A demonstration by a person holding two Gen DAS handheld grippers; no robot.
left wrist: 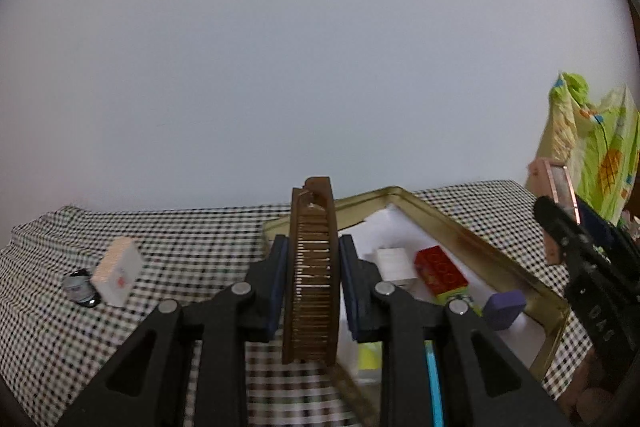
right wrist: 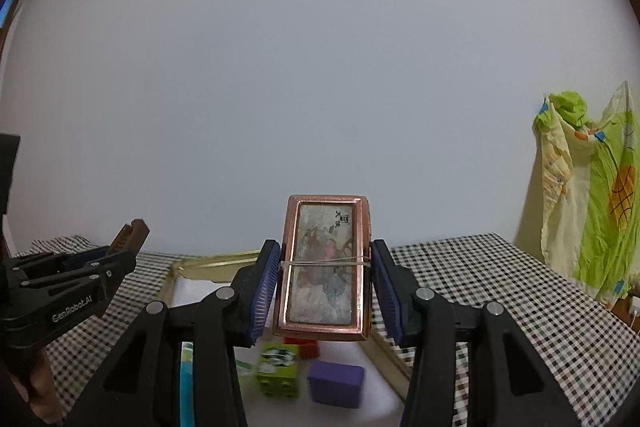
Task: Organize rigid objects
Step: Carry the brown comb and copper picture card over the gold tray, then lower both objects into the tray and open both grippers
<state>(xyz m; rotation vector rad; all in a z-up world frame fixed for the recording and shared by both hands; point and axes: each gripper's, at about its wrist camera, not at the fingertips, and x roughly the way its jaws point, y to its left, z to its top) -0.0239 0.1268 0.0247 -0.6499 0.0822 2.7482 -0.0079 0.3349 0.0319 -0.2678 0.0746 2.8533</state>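
Observation:
My left gripper is shut on a brown wooden comb, held on edge above the near-left corner of a gold tin tray. My right gripper is shut on a copper-framed picture box with a rubber band around it, held over the tray's rim. In the tray lie a white box, a red box, a green block and a purple block. The right wrist view shows the left gripper with the comb at the left edge.
A checkered cloth covers the table. On it, left of the tray, lie a white tile-like block and a small dark glossy object. A green and yellow fabric hangs at the far right. A plain wall stands behind.

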